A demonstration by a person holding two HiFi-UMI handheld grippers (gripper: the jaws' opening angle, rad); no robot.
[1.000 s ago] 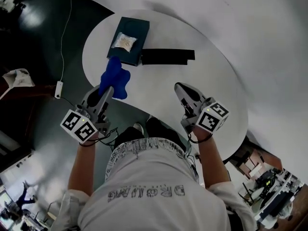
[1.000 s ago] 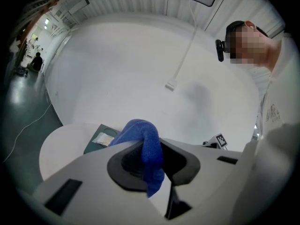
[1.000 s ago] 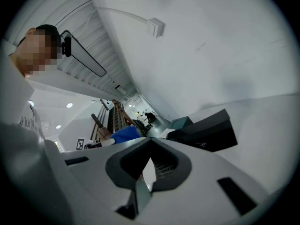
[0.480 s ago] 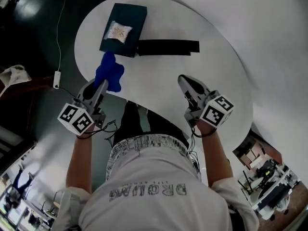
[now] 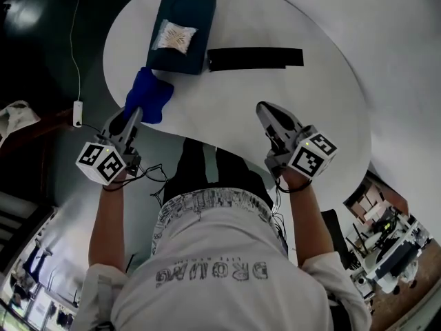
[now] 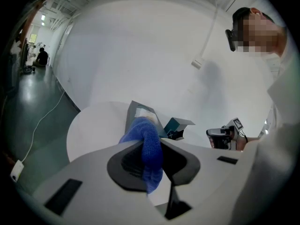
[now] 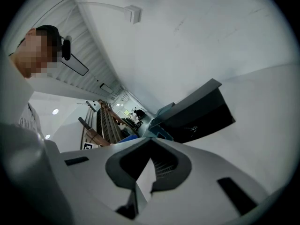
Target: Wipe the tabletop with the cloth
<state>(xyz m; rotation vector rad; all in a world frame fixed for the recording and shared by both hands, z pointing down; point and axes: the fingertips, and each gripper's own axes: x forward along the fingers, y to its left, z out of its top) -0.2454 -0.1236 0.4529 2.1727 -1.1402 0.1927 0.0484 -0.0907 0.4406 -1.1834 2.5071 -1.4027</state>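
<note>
the left gripper is clamped on the one blue cloth, which sits at the left edge of the table, just beside the near corner of the box; the right gripper has its jaws together on nothing, over the near edge. wiping looks under way at the left edge, yet no dirt shows, so the middle and right likely remain. counted: two grippers, one cloth, one table, one box bearing one packet, one black strip.
</note>
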